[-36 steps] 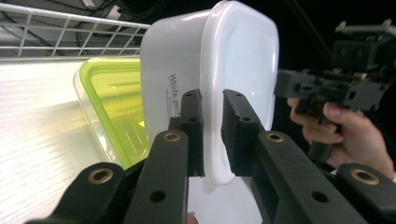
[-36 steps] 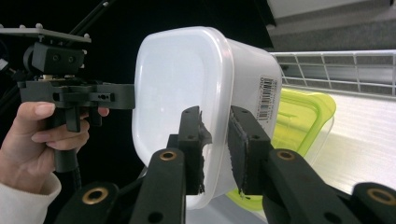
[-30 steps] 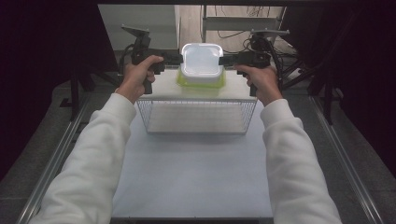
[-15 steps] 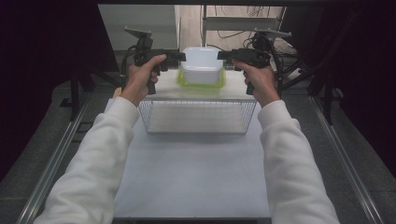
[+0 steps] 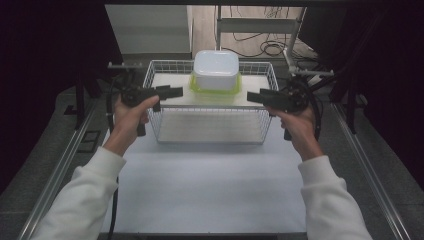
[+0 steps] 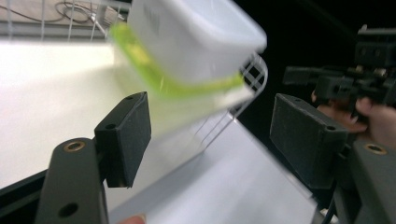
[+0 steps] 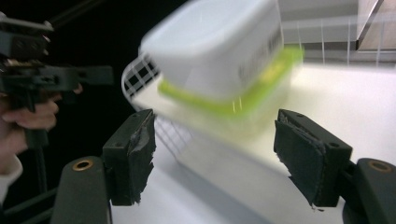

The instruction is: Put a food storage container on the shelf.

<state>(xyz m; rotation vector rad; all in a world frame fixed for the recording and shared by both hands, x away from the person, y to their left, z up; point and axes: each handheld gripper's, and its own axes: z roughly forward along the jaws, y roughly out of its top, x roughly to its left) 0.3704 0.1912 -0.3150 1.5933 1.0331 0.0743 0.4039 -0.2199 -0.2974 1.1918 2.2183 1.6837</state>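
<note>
The left gripper (image 5: 172, 92) sits at the left rim of the wire basket (image 5: 210, 131), its 2 jaws pointing inward toward the middle. In the left gripper view the black pads (image 6: 125, 135) stand wide apart with nothing between them; they have just been opening. The right gripper (image 5: 256, 96) mirrors it at the basket's right rim, pointing inward. Its jaws are likewise spread with nothing clamped, and have just been opening too; the worn pads (image 7: 130, 154) frame bare white surface.

Between the 2 grippers, clear of both, the white plastic container (image 5: 216, 69) rests upside down inside the basket on its green lid (image 5: 215, 89), toward the far side. Both gripper views show it blurred, just beyond the open jaws.

The basket stands at the far end of the white table (image 5: 210, 195). The person's forearms in white sleeves (image 5: 82, 200) reach in from below, each hand wrapped around a gripper handle. Cables lie on the floor beyond the table.
</note>
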